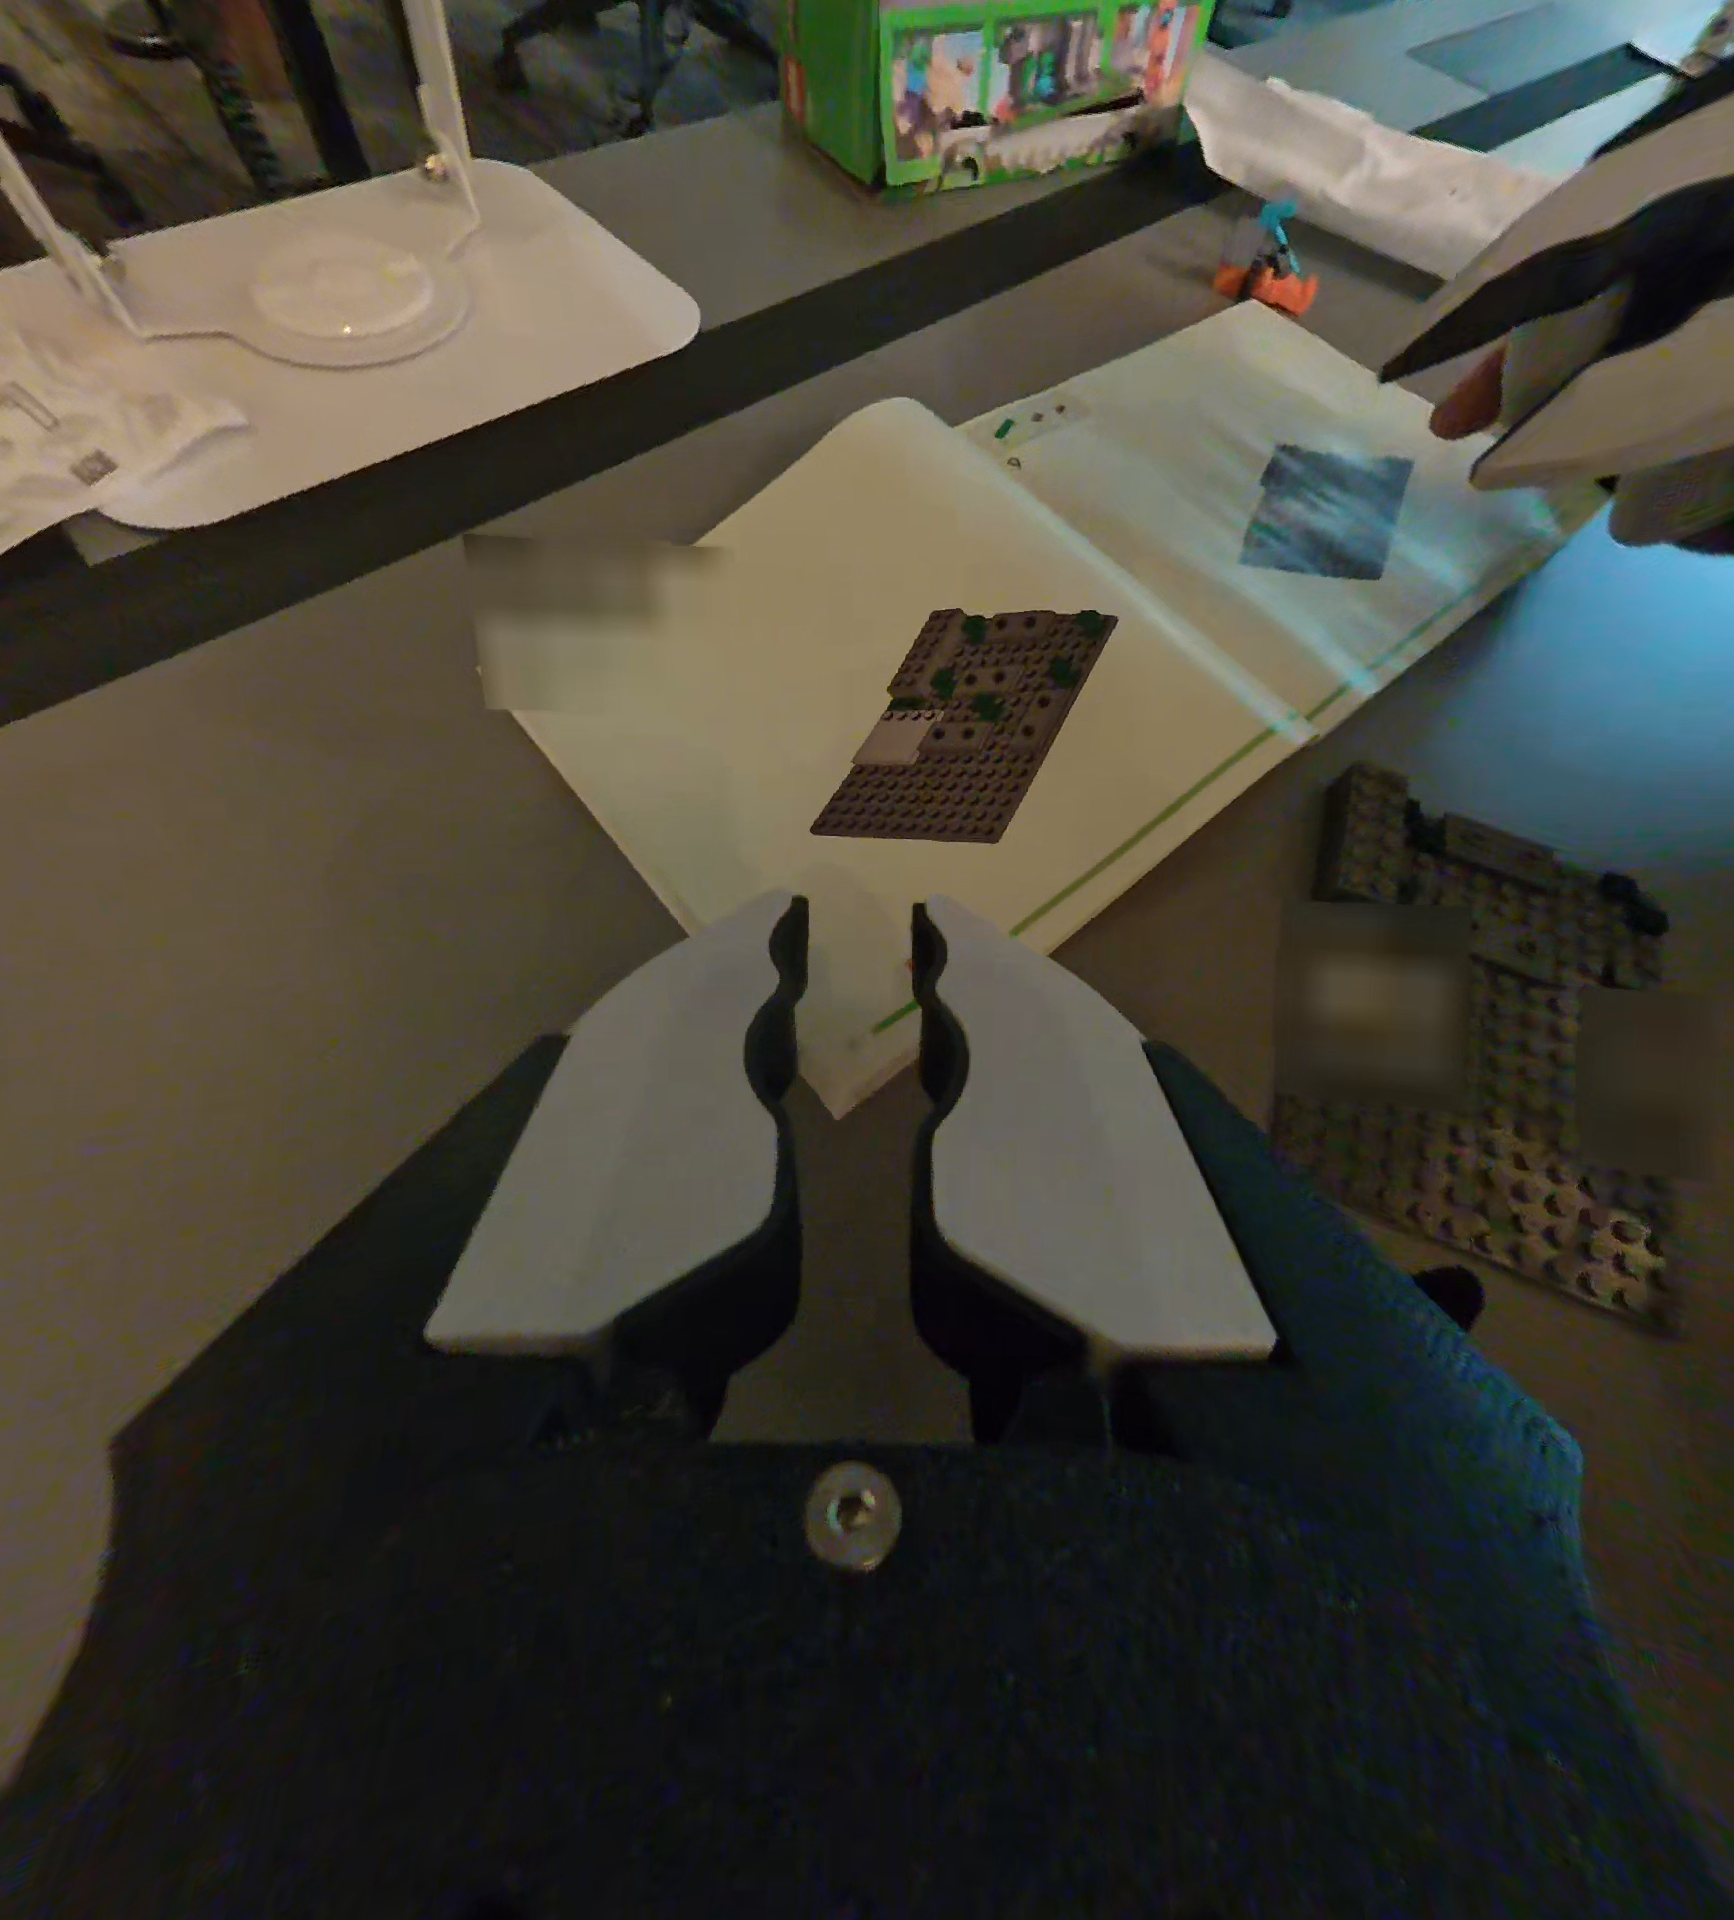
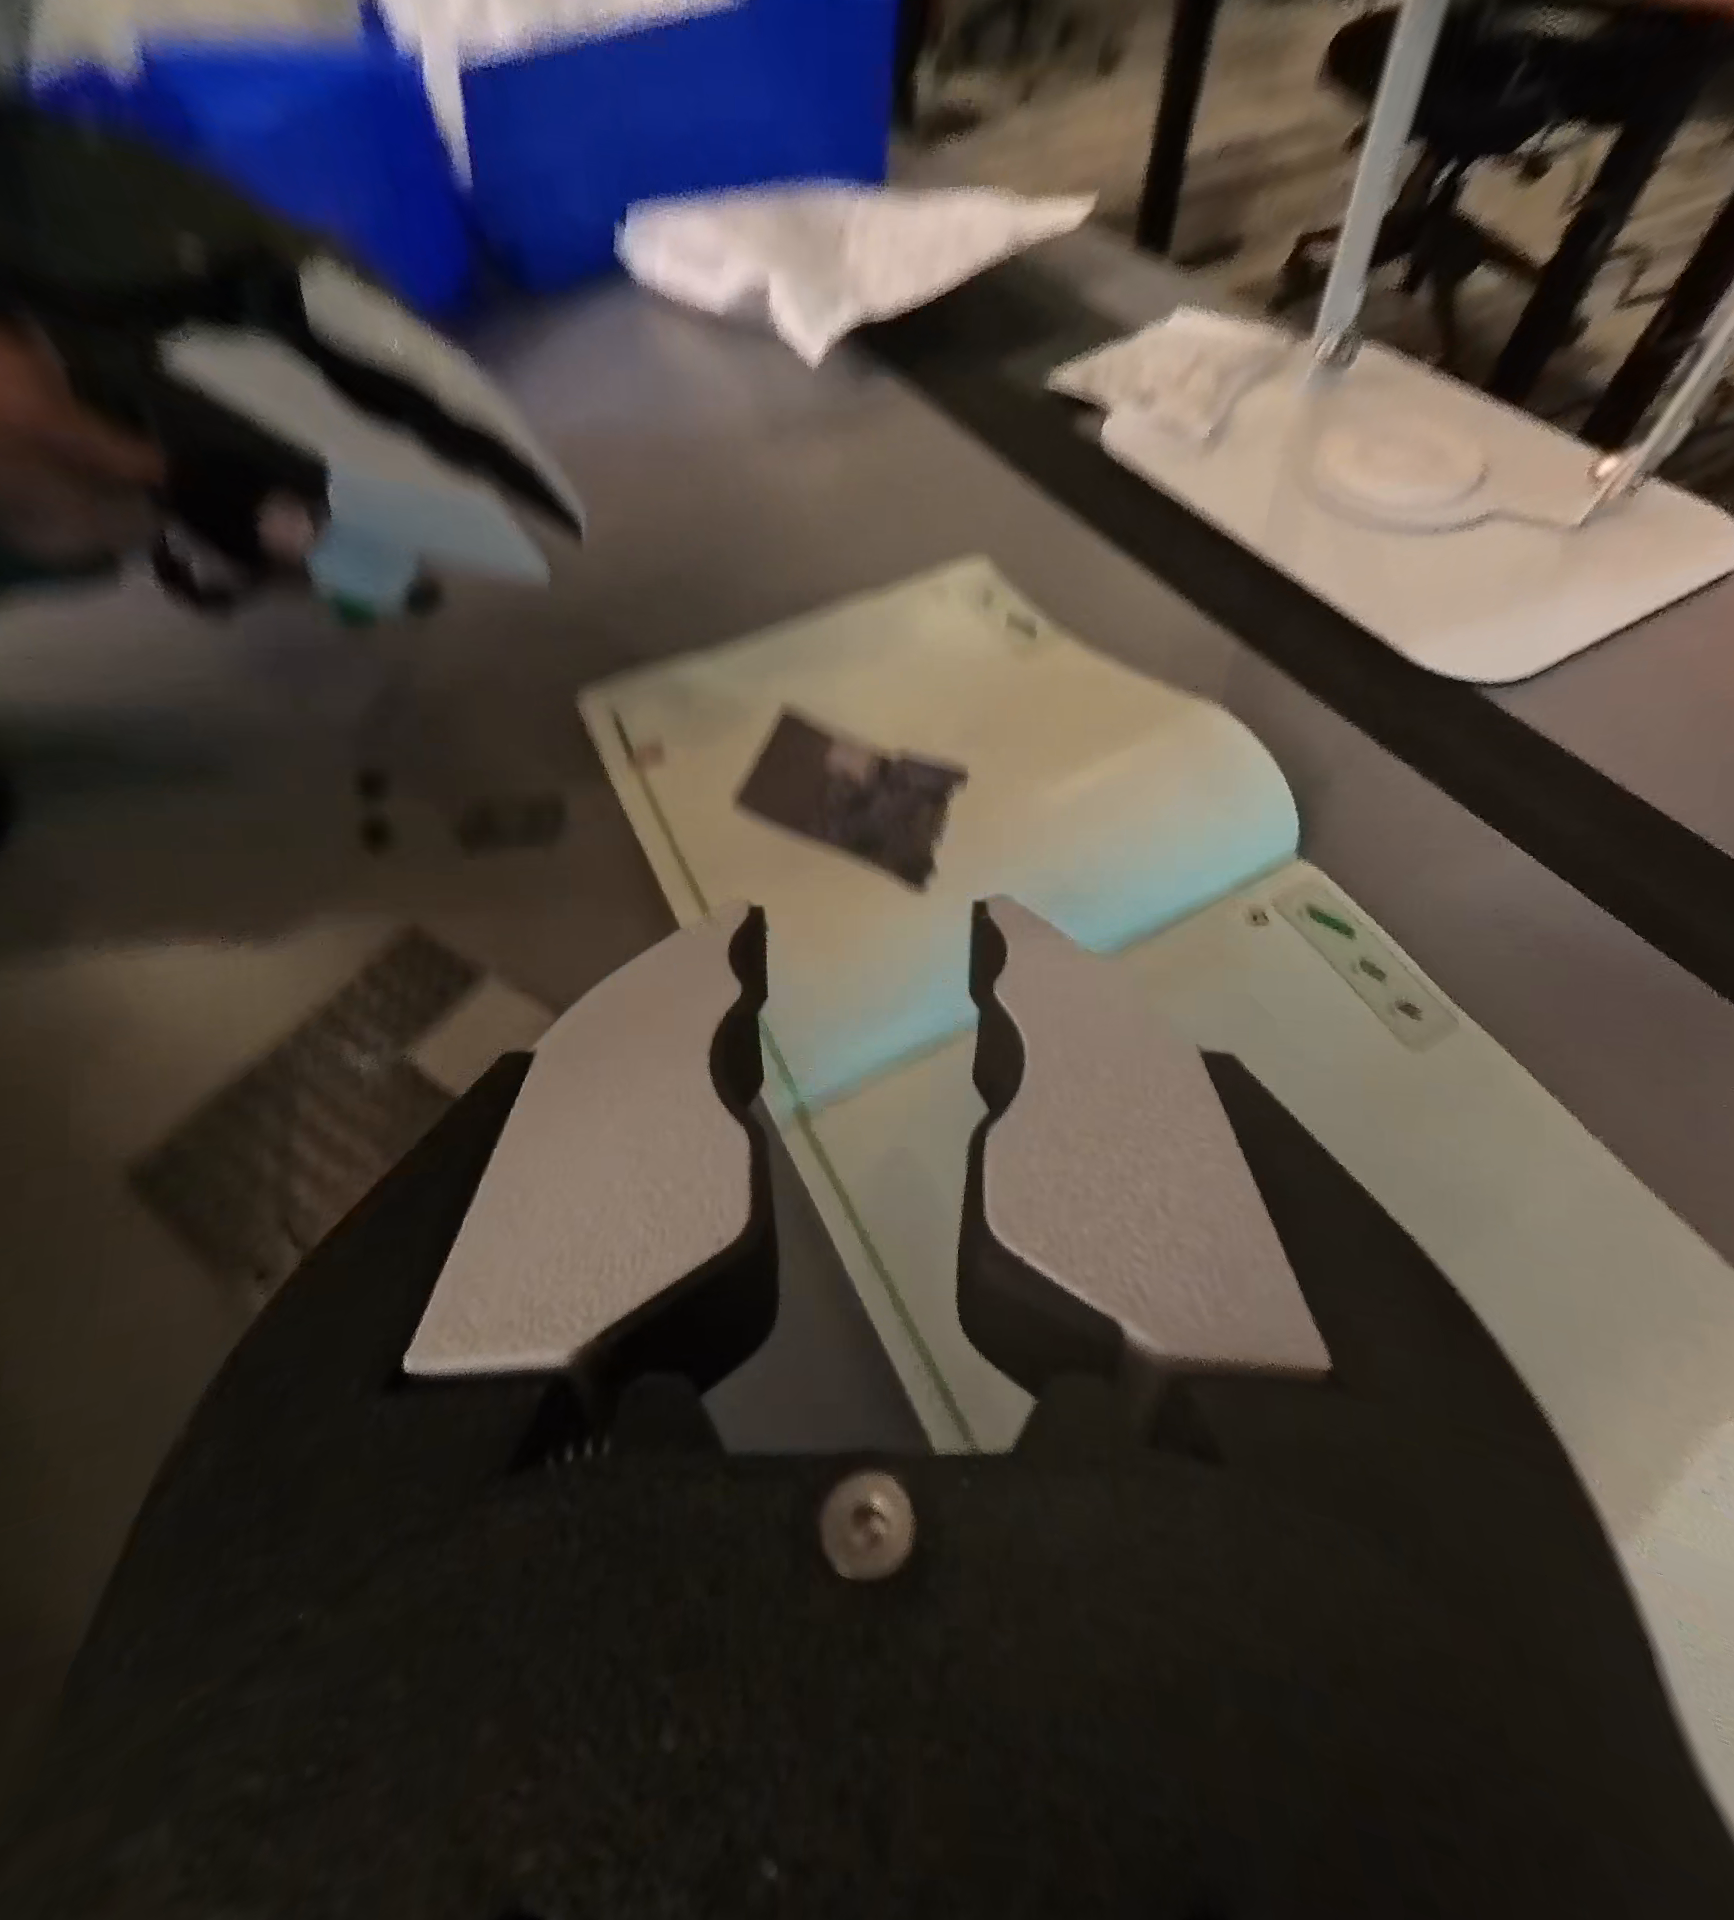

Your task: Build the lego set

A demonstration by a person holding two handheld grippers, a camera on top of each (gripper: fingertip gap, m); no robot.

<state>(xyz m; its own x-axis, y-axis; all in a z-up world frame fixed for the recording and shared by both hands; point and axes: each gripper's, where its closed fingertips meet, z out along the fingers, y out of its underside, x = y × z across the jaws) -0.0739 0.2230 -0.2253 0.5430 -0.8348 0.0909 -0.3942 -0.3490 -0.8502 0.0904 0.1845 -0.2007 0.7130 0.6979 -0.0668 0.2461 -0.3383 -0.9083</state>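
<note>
An open instruction booklet (image 1: 946,665) lies on the grey table, with a curled page lifted. My left gripper (image 1: 860,914) is open and empty, hovering over the booklet's near corner. A dark grey lego baseplate with bricks built on it (image 1: 1486,1049) lies to the right of the booklet. My right gripper (image 2: 870,920) is open and empty above the booklet (image 2: 998,790); this view is blurred. The baseplate (image 2: 323,1081) shows to its left, and a few small loose pieces (image 2: 510,821) lie beyond it. Each gripper shows in the other's view: the right one (image 1: 1611,343) and the left one (image 2: 406,436).
A green lego box (image 1: 988,83) stands at the back. A small orange and teal figure (image 1: 1268,260) stands by crumpled white paper (image 1: 1362,177). A white stand base (image 1: 343,322) with a folded leaflet (image 1: 32,436) sits across a dark gap. Blue bins (image 2: 551,125) stand behind. My left tips are roughly 30 cm from the white stand base (image 1: 343,322). The right camera catches it too, in the right wrist view (image 2: 1340,465).
</note>
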